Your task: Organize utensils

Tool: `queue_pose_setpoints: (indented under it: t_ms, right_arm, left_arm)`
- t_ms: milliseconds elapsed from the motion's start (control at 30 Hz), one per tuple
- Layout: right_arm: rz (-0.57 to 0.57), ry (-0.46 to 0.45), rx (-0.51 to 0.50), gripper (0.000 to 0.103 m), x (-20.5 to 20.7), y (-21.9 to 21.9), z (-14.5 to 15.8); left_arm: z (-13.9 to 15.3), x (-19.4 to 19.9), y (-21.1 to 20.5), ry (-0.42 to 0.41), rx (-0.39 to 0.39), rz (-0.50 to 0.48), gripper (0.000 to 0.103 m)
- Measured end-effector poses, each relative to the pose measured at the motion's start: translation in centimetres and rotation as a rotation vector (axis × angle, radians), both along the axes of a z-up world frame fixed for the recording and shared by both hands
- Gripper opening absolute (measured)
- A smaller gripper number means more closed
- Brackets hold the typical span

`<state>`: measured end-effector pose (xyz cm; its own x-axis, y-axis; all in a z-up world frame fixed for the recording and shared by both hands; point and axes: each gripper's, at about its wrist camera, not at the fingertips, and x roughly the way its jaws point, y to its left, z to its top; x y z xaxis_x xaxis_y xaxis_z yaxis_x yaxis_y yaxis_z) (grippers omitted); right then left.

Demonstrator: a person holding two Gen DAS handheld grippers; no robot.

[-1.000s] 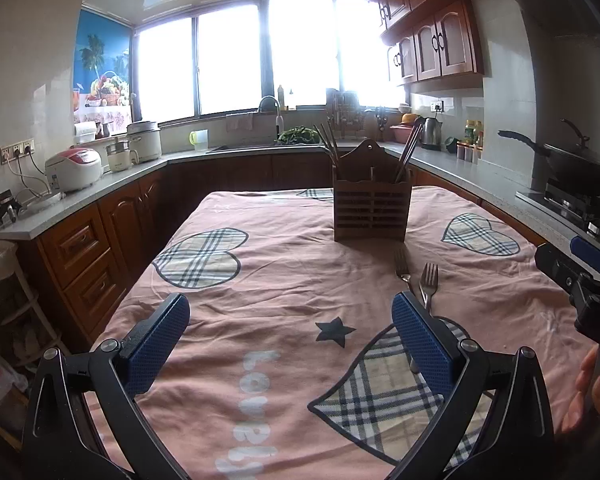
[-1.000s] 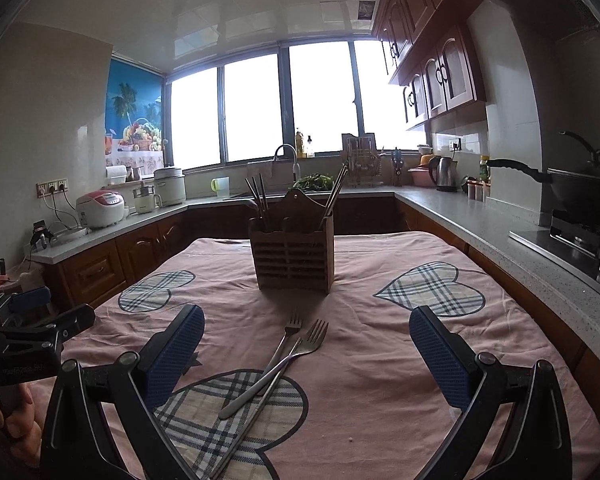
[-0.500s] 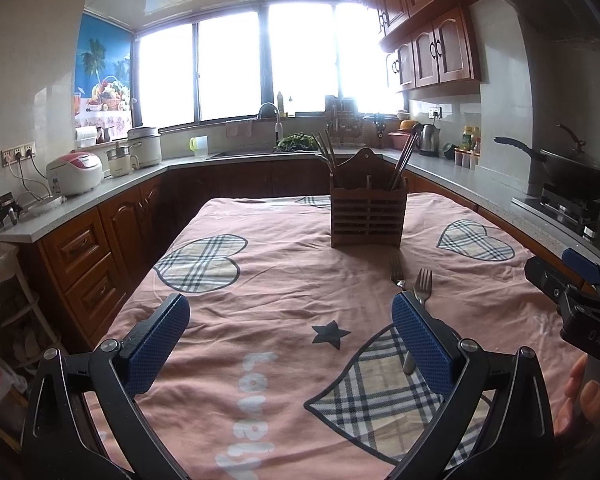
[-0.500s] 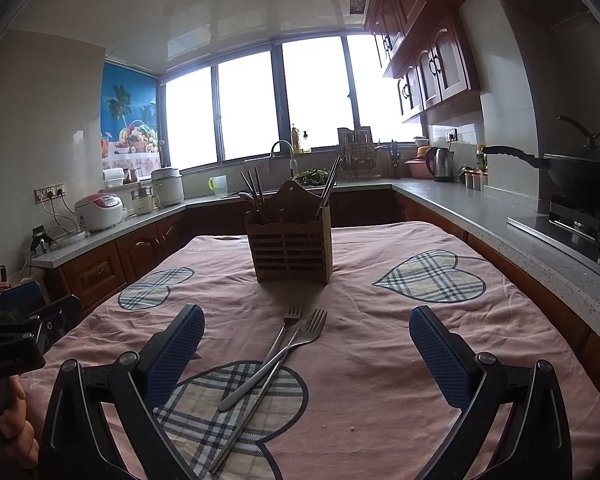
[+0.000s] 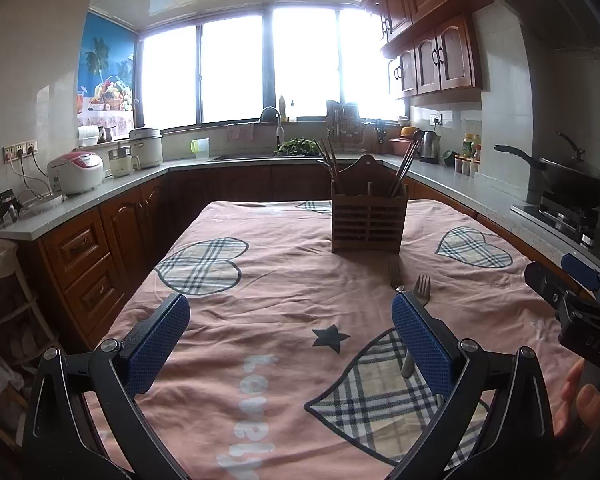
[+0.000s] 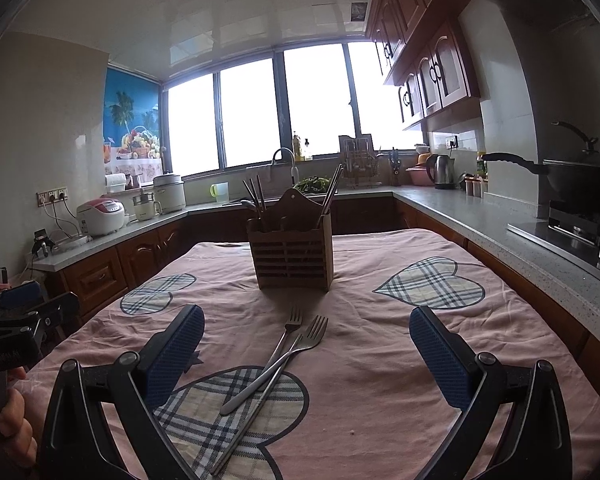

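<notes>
We held both the left gripper (image 5: 290, 338) and right gripper (image 6: 306, 346) spread wide, grasping nothing. Two crossed silver metal forks (image 6: 288, 350) lay just before the slatted wooden utensil holder (image 6: 291, 254), awaiting sorting.

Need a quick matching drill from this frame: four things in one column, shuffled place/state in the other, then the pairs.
Things
1. two forks
2. wooden utensil holder
3. right gripper
4. black wok

Places or states
A. on the stove at the right
B. open, holding nothing
C. upright on the pink tablecloth, chopsticks sticking out of it
D. lying crossed on the cloth, partly over a plaid heart

Pairs: 1-D, 2-C, 3-B, 4-A
</notes>
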<state>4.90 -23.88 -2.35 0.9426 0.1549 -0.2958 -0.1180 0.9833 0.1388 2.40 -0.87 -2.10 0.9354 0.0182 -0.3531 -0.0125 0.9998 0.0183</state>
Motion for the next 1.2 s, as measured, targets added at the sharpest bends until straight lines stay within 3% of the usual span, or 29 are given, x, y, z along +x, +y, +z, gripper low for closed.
queue_pose_setpoints:
  t_ms: [1200]
  right_arm:
    - [0.024, -0.002, -0.017, 0.103, -0.34, 0.67, 0.23]
  left_arm:
    - [-0.38, -0.06, 0.11, 0.007, 0.014, 0.011, 0.103]
